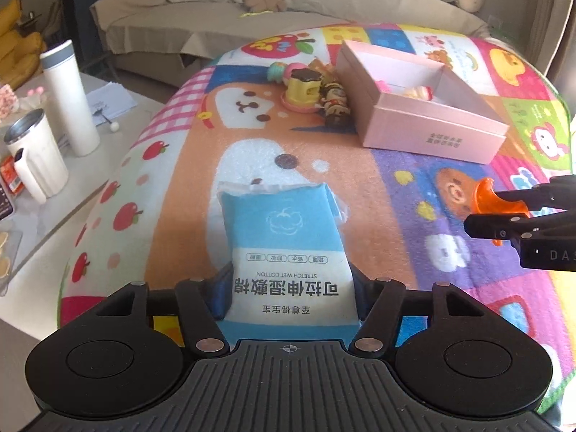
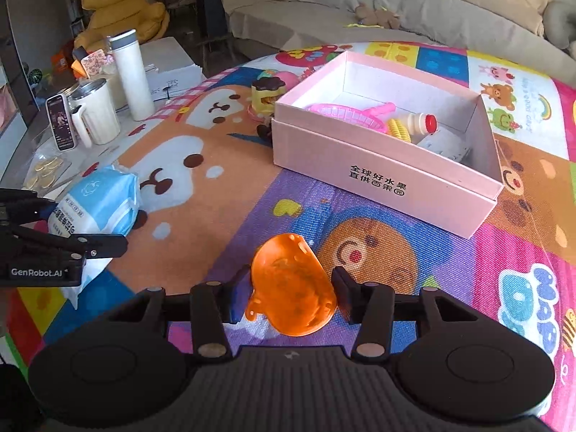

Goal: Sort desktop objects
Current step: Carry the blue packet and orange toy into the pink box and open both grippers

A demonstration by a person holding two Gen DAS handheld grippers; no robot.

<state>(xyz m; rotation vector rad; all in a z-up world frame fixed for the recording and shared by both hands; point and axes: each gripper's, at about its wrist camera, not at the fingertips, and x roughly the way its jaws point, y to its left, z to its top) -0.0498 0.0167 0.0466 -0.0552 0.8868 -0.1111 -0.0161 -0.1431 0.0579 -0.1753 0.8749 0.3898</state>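
My left gripper [image 1: 289,288] is shut on a blue and white packet of cotton pads [image 1: 284,237], pinching its near end between both fingers. The same packet [image 2: 99,199] shows at the left of the right wrist view, with the left gripper [image 2: 86,225] on it. My right gripper [image 2: 289,295] is shut on a translucent orange toy cup [image 2: 291,284]. It appears again at the right edge of the left wrist view [image 1: 484,210], the orange cup [image 1: 486,194] in its fingers. An open pink box [image 2: 378,180] on the colourful play mat [image 2: 378,252] holds a pink net, yellow corn and a small white bottle.
A yellow pudding toy [image 1: 304,90] and other small toys lie left of the pink box [image 1: 432,133]. A side table at the left carries a white flask [image 2: 131,75], a mug [image 2: 97,115] and a phone [image 2: 61,122]. A grey sofa [image 2: 360,10] runs behind the mat.
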